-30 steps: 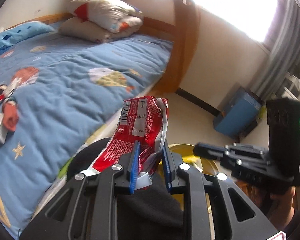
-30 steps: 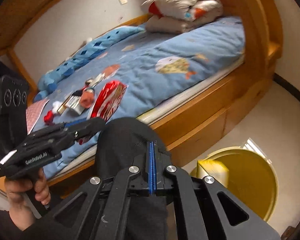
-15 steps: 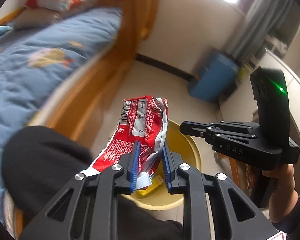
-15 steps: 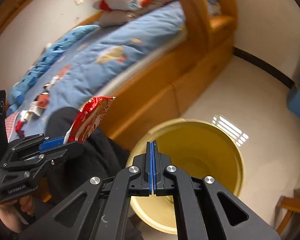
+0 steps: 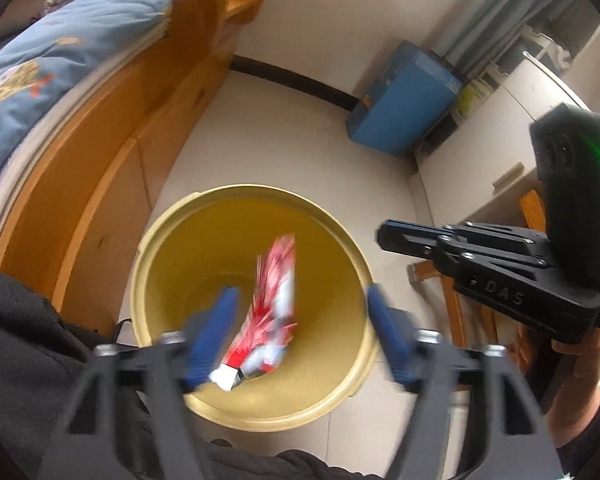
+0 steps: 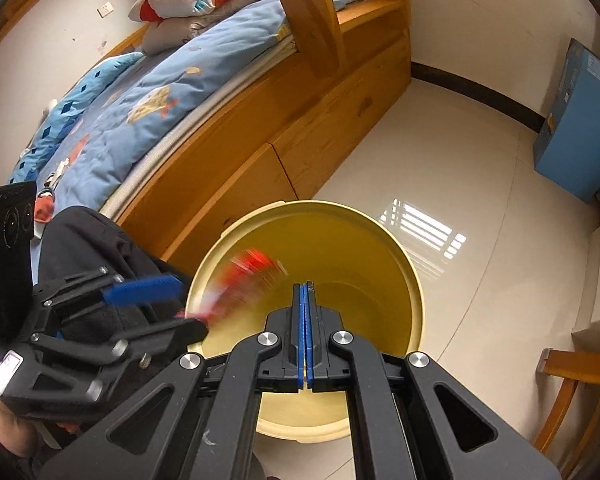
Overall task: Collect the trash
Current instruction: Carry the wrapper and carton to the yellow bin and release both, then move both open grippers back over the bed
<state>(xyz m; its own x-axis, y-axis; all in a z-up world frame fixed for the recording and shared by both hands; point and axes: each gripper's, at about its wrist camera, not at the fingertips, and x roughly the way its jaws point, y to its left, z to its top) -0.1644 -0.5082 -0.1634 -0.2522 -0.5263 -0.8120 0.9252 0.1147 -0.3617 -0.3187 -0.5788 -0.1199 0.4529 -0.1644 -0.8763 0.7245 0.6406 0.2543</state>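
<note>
The wrapper [image 5: 274, 308] is a motion-blurred red-and-white streak inside the bin [image 5: 156, 240], its print unreadable; the left gripper [image 5: 300, 336] fingers are smeared too. The right gripper [image 6: 305, 334] hides part of the bin's inside in its own view

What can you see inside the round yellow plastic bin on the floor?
A blurred red and white snack wrapper is inside the round yellow plastic bin, below the open left claw. The claw covers part of the bin's bottom.

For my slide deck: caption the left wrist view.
Open left claw above the yellow bucket, red snack wrapper blurred between its fingers; shut right claw alongside.
</note>
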